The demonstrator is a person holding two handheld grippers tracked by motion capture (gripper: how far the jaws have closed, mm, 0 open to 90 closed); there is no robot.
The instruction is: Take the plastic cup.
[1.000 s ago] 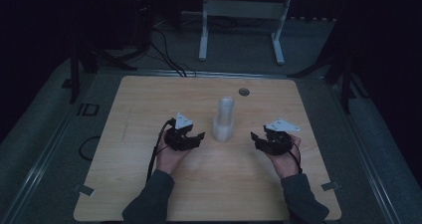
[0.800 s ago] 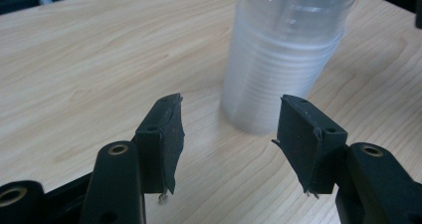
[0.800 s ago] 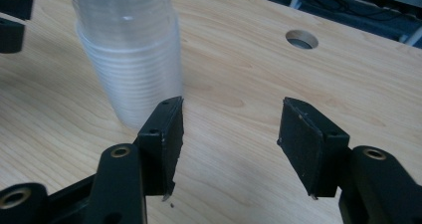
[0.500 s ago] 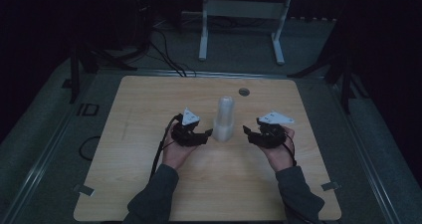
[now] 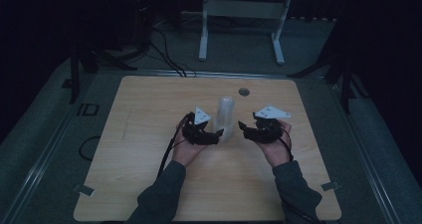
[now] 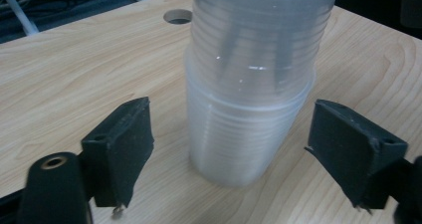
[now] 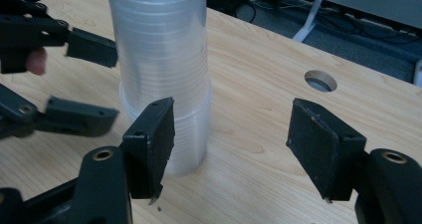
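From the high view, the cup stack (image 5: pixel 226 119) stands mid-worktop (image 5: pixel 149 114) between your grippers. In the left gripper (image 6: pixel 229 154) view, your just-opened jaws straddle the bottom cup untouched; center, then squeeze gently. In the right gripper (image 7: pixel 231 144) view, its released jaws sit beside the stack; aim higher.

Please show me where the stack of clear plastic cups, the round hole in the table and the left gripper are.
stack of clear plastic cups (image 6: pixel 249 129): left gripper view, wall of the bottom cup.
round hole (image 5: pixel 244 91): high view, its middle, at the table's far edge.
left gripper (image 6: pixel 229 144): left gripper view, midway between its open fingertips.
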